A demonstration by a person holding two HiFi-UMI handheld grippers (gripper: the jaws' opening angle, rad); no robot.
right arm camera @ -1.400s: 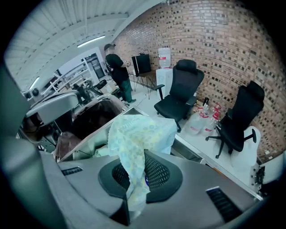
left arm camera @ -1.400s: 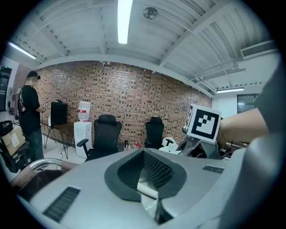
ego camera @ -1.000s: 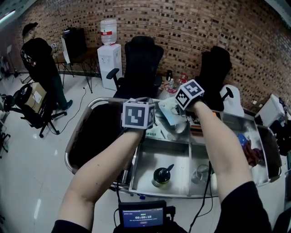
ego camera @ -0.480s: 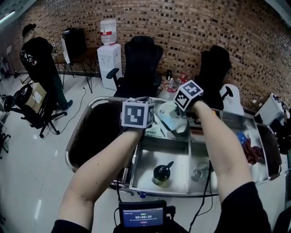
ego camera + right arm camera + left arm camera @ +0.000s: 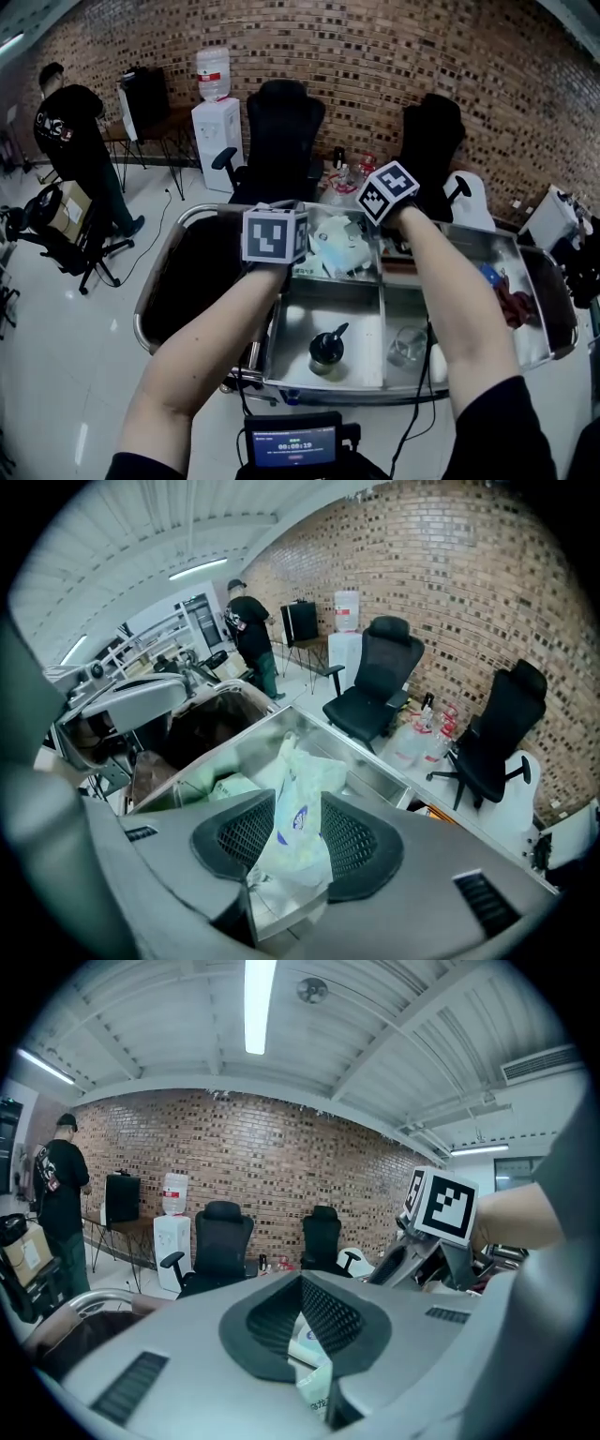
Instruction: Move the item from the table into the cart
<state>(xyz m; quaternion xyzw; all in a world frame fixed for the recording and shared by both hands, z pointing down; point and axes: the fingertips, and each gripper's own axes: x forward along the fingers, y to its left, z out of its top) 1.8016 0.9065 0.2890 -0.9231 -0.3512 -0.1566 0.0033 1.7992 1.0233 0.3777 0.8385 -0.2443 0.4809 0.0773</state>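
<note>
A pale green-and-white plastic bag (image 5: 342,249) lies crumpled in the far compartment of the steel cart (image 5: 328,380). My left gripper (image 5: 305,1330) is shut on a corner of the bag (image 5: 314,1377), which is pinched between its pads. In the head view its marker cube (image 5: 274,234) sits left of the bag. My right gripper (image 5: 298,832) hangs over the bag (image 5: 295,803) and its jaws have just been opening. The bag shows in the gap between its pads (image 5: 361,841), which stand apart from it. Its cube (image 5: 387,190) is above and right of the bag.
The near compartments hold a black bottle with a spout (image 5: 325,349) and a clear glass (image 5: 406,347). Red and blue items (image 5: 514,305) lie at the cart's right end, a dark bin (image 5: 197,272) at its left. Two office chairs (image 5: 281,131), a water dispenser (image 5: 212,122) and a person (image 5: 70,141) stand beyond.
Both hands have risen a little over the cart. The bag has dropped away from the right gripper and now spreads lower in the far compartment.
</note>
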